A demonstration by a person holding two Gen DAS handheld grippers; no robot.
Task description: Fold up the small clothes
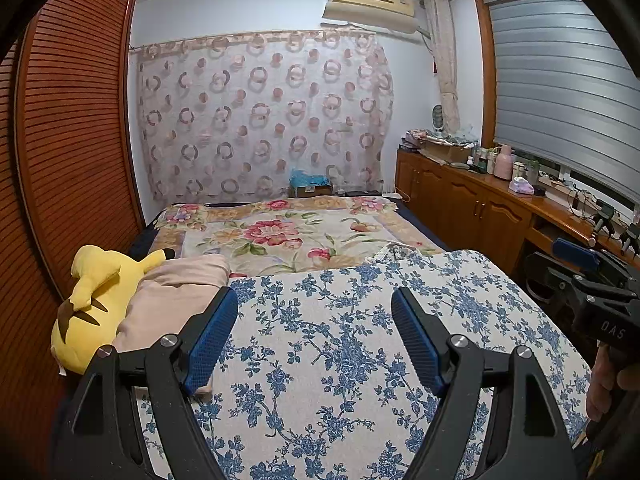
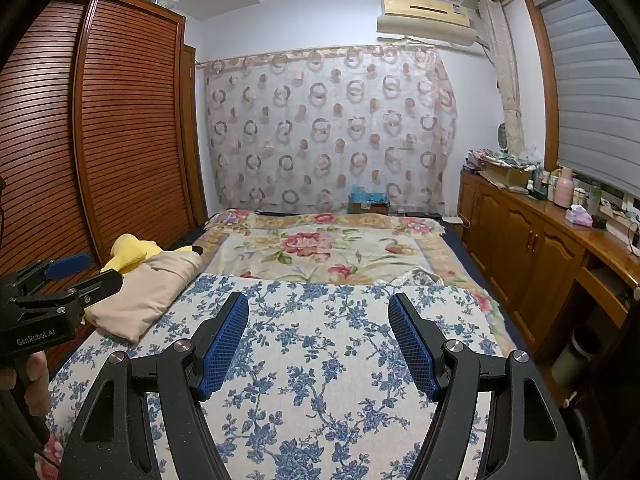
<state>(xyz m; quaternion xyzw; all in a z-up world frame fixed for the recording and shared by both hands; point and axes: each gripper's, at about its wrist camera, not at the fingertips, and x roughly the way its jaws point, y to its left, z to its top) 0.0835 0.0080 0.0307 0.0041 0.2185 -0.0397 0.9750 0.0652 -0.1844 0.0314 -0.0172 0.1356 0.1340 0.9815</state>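
A beige garment [image 1: 176,300] lies folded at the left edge of a board covered in blue-flowered cloth [image 1: 352,344]; it also shows in the right wrist view [image 2: 148,296]. My left gripper [image 1: 315,300] is open and empty, held above the board, just right of the garment. My right gripper [image 2: 318,304] is open and empty above the middle of the board [image 2: 328,360]. Each gripper shows at the edge of the other's view, the right one [image 1: 576,264] and the left one [image 2: 68,268].
A yellow plush toy [image 1: 92,304] lies behind the garment by the slatted wardrobe [image 1: 72,140]. A bed with a flowered blanket [image 1: 288,232] stretches beyond the board. A wooden cabinet [image 1: 472,200] with bottles and clutter runs along the right wall.
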